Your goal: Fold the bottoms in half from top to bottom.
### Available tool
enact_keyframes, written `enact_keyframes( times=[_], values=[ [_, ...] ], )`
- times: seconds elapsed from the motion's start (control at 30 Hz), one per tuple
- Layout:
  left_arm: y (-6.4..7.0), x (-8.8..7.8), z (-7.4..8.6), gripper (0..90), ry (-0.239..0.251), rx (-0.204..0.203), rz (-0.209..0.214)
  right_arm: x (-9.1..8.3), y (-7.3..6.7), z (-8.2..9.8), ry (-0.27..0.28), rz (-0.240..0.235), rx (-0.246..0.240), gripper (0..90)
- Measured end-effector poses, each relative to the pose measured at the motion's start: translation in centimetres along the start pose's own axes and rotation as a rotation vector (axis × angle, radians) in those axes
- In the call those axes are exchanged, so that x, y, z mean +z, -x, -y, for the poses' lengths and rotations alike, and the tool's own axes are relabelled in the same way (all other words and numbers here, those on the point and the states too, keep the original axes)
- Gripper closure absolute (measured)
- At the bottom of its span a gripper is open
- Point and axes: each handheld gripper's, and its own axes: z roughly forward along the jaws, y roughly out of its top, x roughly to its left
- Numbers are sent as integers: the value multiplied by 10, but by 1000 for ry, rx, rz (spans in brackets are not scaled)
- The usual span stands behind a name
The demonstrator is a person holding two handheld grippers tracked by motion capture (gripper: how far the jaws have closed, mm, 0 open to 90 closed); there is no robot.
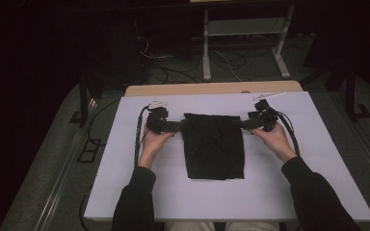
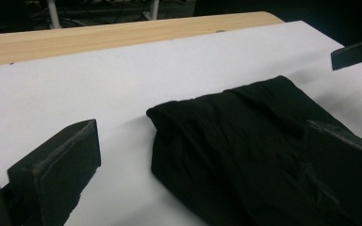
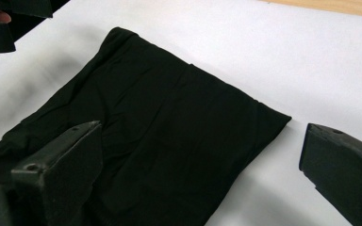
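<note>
A folded black cloth [image 1: 214, 147] is laid mid-table. The left gripper [image 1: 177, 126] and right gripper [image 1: 241, 124] are held released at its far corners.

Dim lab: white-covered table [image 1: 173, 192], floor cables [image 1: 173, 72], metal bench frame [image 1: 243, 29] behind.

Black cloth [image 2: 245, 155] runs off the frame's bottom edge (left gripper view)
</note>
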Motion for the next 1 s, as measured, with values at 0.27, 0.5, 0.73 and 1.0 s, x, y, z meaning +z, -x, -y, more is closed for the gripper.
enact_keyframes(
  times=[0.27,0.5,0.73,1.0],
  values=[
    [5,-17,8,0,-4,14,10,-13,-11,7,3,10,-29,0],
    [12,-31,14,0,-2,36,20,-29,-25,16,12,0,-69,0],
    [20,-46,22,0,17,46,28,-45,-37,26,35,-23,-81,0],
    [34,-64,27,0,39,85,29,-62,-44,42,55,-44,-71,0]
  ],
)
